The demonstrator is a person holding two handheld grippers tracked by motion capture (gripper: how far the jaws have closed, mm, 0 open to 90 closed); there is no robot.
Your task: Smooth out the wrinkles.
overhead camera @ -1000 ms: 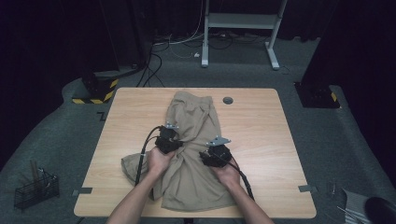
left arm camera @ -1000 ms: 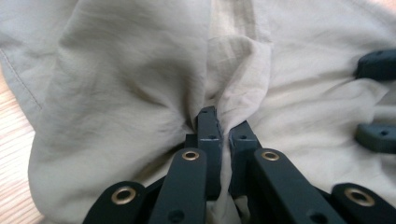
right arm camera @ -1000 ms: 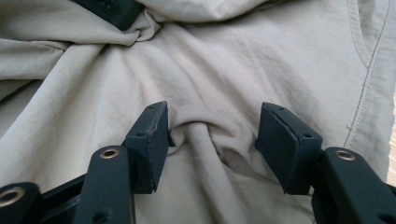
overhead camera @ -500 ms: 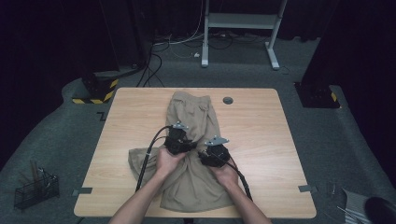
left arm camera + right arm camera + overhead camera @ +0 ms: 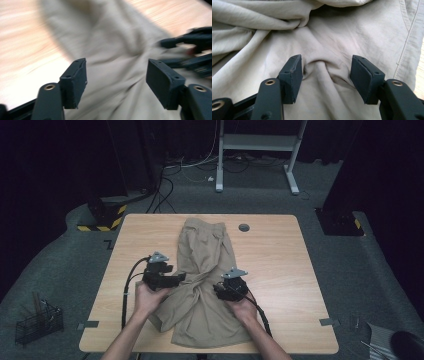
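A: Beige shorts [image 5: 205, 280] lie spread down the middle of the wooden bench [image 5: 280, 270], waistband toward the top of the high view, hems at lower centre. The left claw [image 5: 181, 278], at centre left, has just been opening; its jaws stand wide, nothing between them

B: And the right claw [image 5: 325, 75]?

A: Jaws wide too, straddling a raised pucker of cloth at the crotch, pads not pressing it

B: How best to do the fold?

A: My guess: pin the middle with the right, regrip an outer edge with the left, draw it across flat

B: Any labels or writing?

A: None legible anywhere
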